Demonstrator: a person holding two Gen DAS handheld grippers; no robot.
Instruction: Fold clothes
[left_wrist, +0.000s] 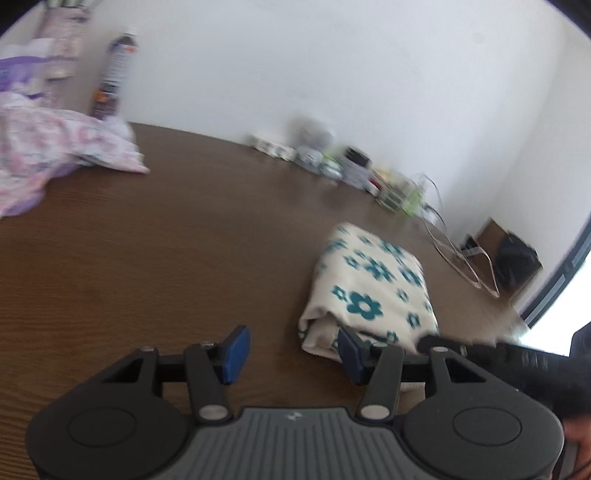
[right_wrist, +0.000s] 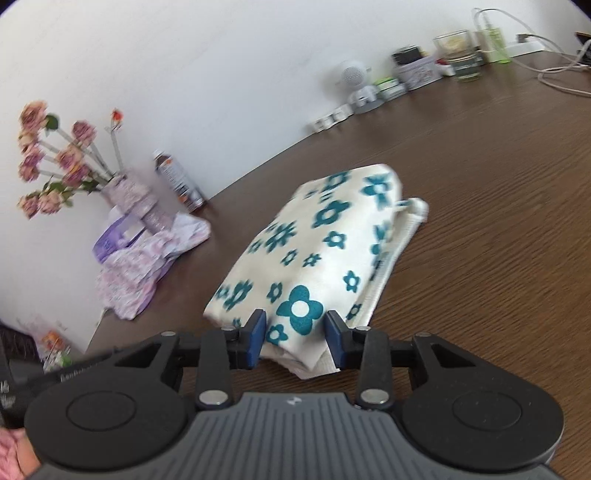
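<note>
Here, a folded cream cloth (right_wrist: 314, 254) with teal flowers lies on the brown wood-grain worktop (right_wrist: 498, 229).
Left tool (left_wrist: 291, 356) spread over bare worktop; right tool (right_wrist: 295, 339) spread around the cloth's corner; crumpled lilac garment (right_wrist: 144, 266) nearby.

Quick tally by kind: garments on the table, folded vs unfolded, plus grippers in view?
Folded garments: 1, the cream cloth with teal flowers
Unfolded garments: 1, the crumpled pink and lilac garment near the vase of flowers
Grippers: 2, the left gripper and the right gripper, both open
Total: 4
</note>
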